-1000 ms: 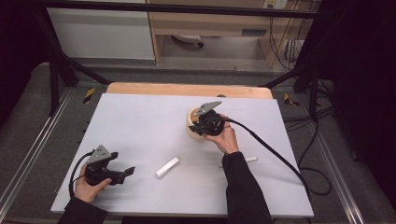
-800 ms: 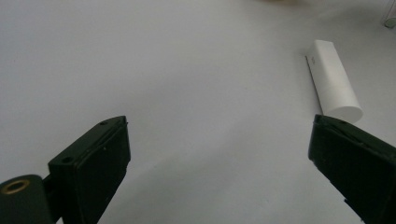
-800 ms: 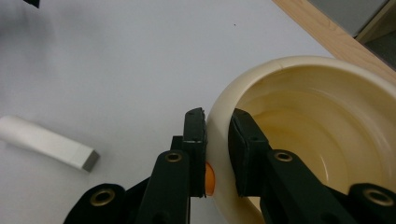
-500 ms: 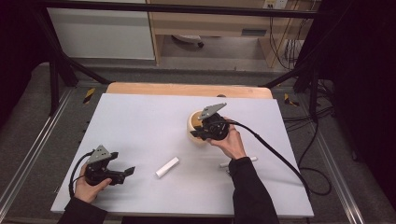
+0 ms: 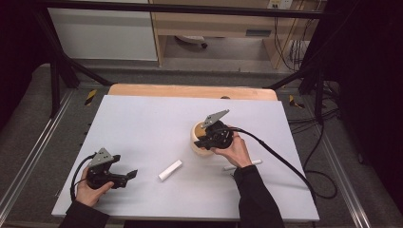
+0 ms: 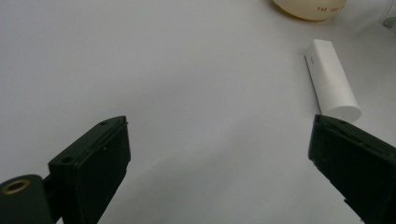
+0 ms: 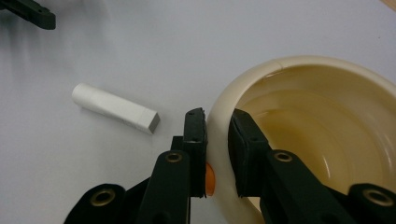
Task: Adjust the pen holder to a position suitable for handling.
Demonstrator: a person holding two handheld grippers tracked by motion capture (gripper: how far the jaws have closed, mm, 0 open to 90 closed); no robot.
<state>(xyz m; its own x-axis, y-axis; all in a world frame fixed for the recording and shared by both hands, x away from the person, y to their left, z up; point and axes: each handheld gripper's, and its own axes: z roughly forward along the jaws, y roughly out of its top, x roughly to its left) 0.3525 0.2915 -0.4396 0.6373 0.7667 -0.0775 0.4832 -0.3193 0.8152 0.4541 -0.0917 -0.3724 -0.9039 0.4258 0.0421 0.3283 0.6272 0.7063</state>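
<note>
The right tongs (image 7: 217,128) are closed on the rim of the cream, glossy round bowl (image 7: 327,140), one jaw outside the wall and one inside, the bowl standing mid-bench on the pale grey bench (image 5: 142,123). The left tongs (image 6: 219,154) gape wide and empty near the bench's front left, with the short white cylinder (image 6: 332,80) lying just beyond one jaw tip, apart from it. The bowl's near wall is cut off in the right gripper view, and a small orange patch (image 7: 210,179) beside the outer jaw cannot be identified.

White tabletop (image 5: 157,123): cream bowl (image 5: 198,142), white tube (image 5: 169,170), white stick (image 5: 249,164).
</note>
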